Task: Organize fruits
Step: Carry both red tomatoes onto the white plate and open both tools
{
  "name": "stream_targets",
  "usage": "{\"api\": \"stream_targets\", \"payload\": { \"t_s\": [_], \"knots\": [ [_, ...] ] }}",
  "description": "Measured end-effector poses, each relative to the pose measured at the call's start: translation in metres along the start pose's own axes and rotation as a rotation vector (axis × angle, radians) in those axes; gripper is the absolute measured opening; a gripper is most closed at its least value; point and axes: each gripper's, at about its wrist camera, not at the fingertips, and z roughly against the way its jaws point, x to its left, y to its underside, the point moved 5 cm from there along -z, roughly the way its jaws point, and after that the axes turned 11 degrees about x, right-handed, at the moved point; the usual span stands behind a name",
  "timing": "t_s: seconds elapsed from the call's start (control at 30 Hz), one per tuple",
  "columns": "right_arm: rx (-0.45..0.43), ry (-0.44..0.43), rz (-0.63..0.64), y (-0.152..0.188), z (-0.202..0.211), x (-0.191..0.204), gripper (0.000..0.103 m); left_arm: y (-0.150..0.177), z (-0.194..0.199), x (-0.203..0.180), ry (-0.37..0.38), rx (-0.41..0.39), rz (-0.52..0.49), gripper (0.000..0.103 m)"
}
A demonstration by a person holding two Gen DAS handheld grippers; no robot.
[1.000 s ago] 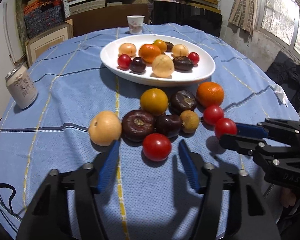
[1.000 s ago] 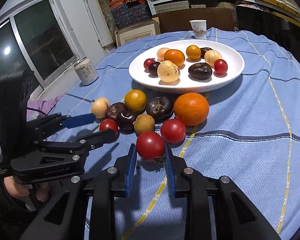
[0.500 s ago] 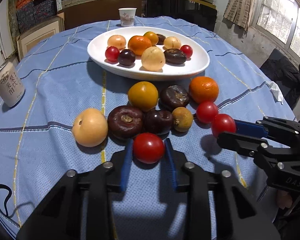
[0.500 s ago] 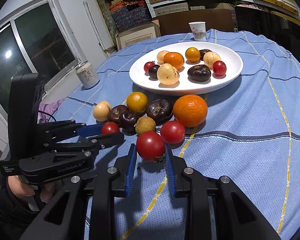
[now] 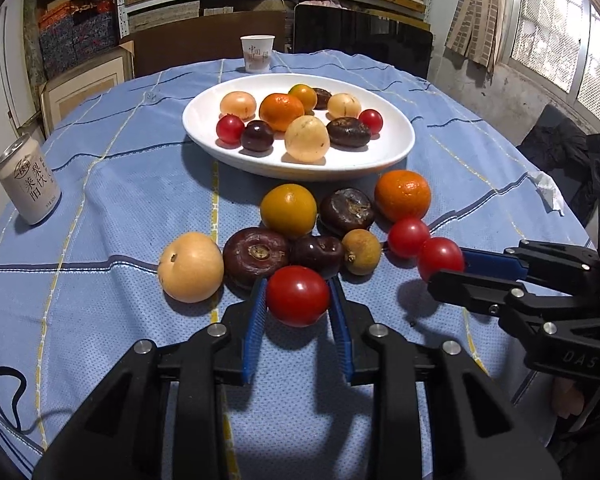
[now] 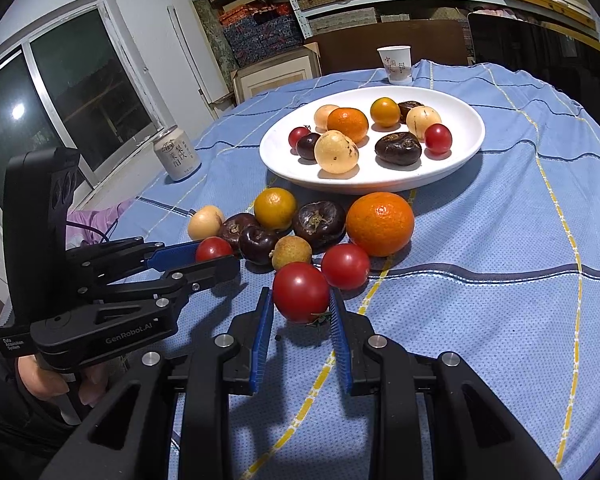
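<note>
From the left wrist view, the left claw (image 5: 298,300) is closed on a red tomato (image 5: 298,295) at the near edge of the loose fruit on the blue-clothed tabletop (image 5: 100,200). Beyond it lie a pale yellow fruit (image 5: 191,267), dark chestnut-like fruits, an orange (image 5: 403,195) and another small tomato. The white plate (image 5: 396,148) behind already carries about nine fruits. At the right edge the right claw (image 5: 446,270) pinches its own tomato.

From the right wrist view, the right claw (image 6: 302,304) is clamped on a second red tomato (image 6: 301,292) resting on the cloth, with the left claw (image 6: 216,256) gripping its tomato to the left.

The task looks roughly half done: some nine fruits are off the plate, two of them gripped but seemingly not lifted.
</note>
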Motion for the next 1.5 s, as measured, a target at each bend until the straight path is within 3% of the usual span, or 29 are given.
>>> {"api": "stream_targets", "payload": {
  "t_s": [0.67, 0.77, 0.97, 1.17, 1.5],
  "knots": [
    [-0.058, 0.013, -0.005, -0.003, 0.027, -0.012, 0.029, -0.003, 0.037, 0.011, 0.022, -0.095, 0.04, 0.03],
    [-0.103, 0.033, 0.002, -0.023, 0.047, -0.019, 0.029, -0.026, 0.052, 0.011, 0.018, -0.125, 0.025, 0.03],
    [-0.169, 0.081, 0.058, -0.095, 0.067, -0.028, 0.029, -0.092, 0.055, 0.005, -0.018, -0.161, -0.008, 0.03],
    [-0.1, 0.091, 0.029, -0.154, 0.026, -0.053, 0.029, -0.143, 0.011, 0.017, -0.031, -0.093, 0.02, 0.03],
    [0.009, 0.096, 0.005, -0.184, -0.053, -0.072, 0.03, -0.166, -0.051, 0.045, -0.022, 0.003, 0.087, 0.03]
  ]
}}
